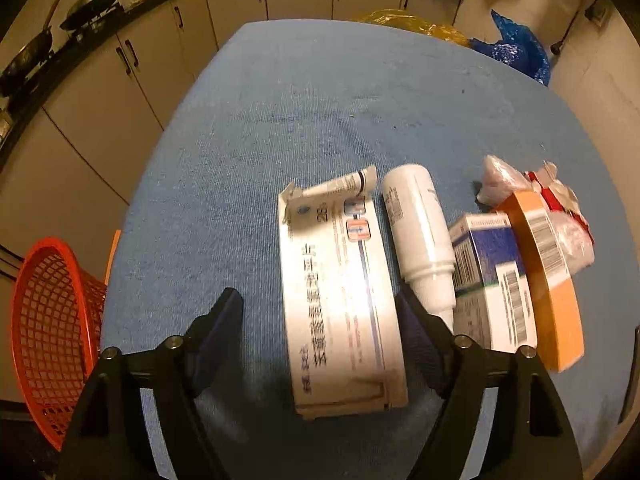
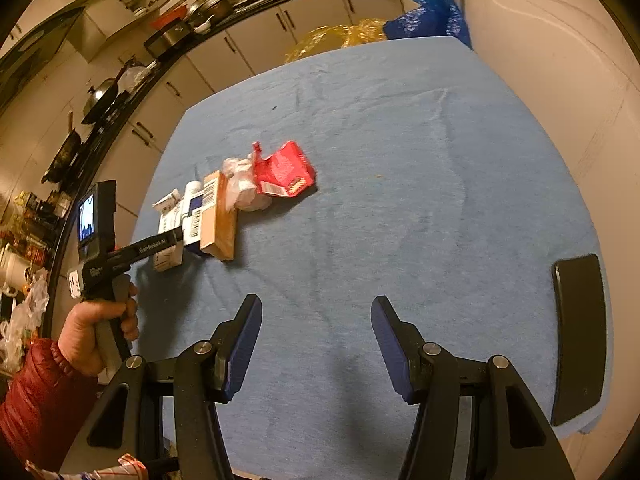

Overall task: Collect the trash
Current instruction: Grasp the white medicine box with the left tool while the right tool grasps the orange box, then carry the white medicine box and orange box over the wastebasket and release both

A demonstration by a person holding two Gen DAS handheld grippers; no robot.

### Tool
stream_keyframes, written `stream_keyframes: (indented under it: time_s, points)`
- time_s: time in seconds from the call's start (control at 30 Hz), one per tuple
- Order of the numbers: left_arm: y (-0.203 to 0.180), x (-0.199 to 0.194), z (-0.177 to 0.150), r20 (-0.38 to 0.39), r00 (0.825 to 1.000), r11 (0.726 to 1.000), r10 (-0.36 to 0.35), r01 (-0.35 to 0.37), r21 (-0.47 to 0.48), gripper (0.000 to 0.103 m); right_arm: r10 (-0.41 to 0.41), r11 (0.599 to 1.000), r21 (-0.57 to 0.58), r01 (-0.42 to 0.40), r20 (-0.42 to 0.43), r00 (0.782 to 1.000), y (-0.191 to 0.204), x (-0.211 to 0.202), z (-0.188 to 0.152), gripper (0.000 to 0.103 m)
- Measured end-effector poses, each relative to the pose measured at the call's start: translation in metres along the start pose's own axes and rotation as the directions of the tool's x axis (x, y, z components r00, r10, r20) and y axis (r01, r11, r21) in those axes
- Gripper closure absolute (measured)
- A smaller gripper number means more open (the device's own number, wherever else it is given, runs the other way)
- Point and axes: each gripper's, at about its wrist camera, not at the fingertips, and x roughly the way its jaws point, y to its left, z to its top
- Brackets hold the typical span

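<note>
A row of trash lies on the blue table: a long white carton (image 1: pixel 340 296) with an open end flap, a white bottle (image 1: pixel 420 236) on its side, a blue-and-white box (image 1: pixel 492 276), an orange box (image 1: pixel 548 276), crumpled clear plastic (image 1: pixel 504 180) and a red wrapper (image 2: pixel 286 170). My left gripper (image 1: pixel 320 312) is open, its jaws to either side of the white carton, just above it. In the right wrist view the same pile (image 2: pixel 216 212) sits at the left. My right gripper (image 2: pixel 316 320) is open and empty over bare cloth, well away from the pile.
An orange mesh basket (image 1: pixel 48 328) stands on the floor beside the table's left edge. A black phone (image 2: pixel 578 336) lies near the right edge. Kitchen cabinets (image 1: pixel 248 4) and a counter with pans run behind. Yellow and blue bags (image 1: pixel 516 48) sit beyond the far edge.
</note>
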Motion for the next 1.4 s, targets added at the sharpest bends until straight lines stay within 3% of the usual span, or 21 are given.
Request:
stream_keyframes:
  time_s: [0.07,0.13,0.47,0.57,0.83,0.87,0.9,0.97,1.03,1.07,1.4]
  points:
    - [0.001,-0.006,-0.011,0.023,1.000,1.000,0.007,-0.007,0.020,0.046,0.014,1.000,-0.013,-0.014,-0.008,1.000,0.007,0.007,0.004,0.042]
    - [0.006,-0.012,-0.019,0.026,1.000,1.000,-0.002,0.001,0.018,0.052,0.034,0.999,-0.034,-0.035,-0.019,0.999,0.019,0.016,0.010,0.042]
    - [0.021,-0.043,-0.080,0.021,0.999,0.999,-0.039,0.039,-0.001,0.053,0.111,0.983,-0.141,-0.121,-0.080,0.991,0.084,0.073,0.047,0.042]
    - [0.025,-0.049,-0.091,0.019,0.999,0.999,-0.045,0.046,-0.009,0.053,0.098,0.977,-0.178,-0.115,-0.100,0.990,0.099,0.094,0.056,0.042]
    - [0.031,-0.058,-0.104,0.014,0.999,0.999,-0.038,0.038,-0.001,0.052,0.034,0.978,-0.197,-0.068,-0.172,0.985,0.111,0.140,0.067,0.060]
    - [0.032,-0.058,-0.104,0.012,0.999,0.999,-0.041,0.041,-0.003,0.049,0.039,0.978,-0.196,-0.076,-0.184,0.982,0.110,0.144,0.067,0.068]
    - [0.031,-0.056,-0.101,0.010,0.999,0.999,-0.043,0.043,-0.005,0.046,0.041,0.977,-0.198,-0.079,-0.190,0.981,0.110,0.146,0.066,0.076]
    - [0.027,-0.052,-0.095,0.008,0.999,0.999,-0.036,0.036,-0.001,0.043,0.046,0.974,-0.210,-0.084,-0.181,0.982,0.109,0.142,0.064,0.079]
    - [0.022,-0.050,-0.089,0.019,0.999,1.000,-0.027,0.027,0.009,0.044,0.059,0.972,-0.213,-0.096,-0.175,0.983,0.108,0.135,0.062,0.079]
    - [0.021,-0.050,-0.089,0.028,0.999,1.000,-0.025,0.025,0.011,0.053,0.062,0.972,-0.215,-0.097,-0.166,0.984,0.106,0.130,0.059,0.080]
    - [0.026,-0.074,-0.101,0.089,0.993,0.997,-0.078,0.080,-0.018,0.053,0.119,0.970,-0.200,-0.135,-0.090,0.989,0.096,0.071,0.007,0.080]
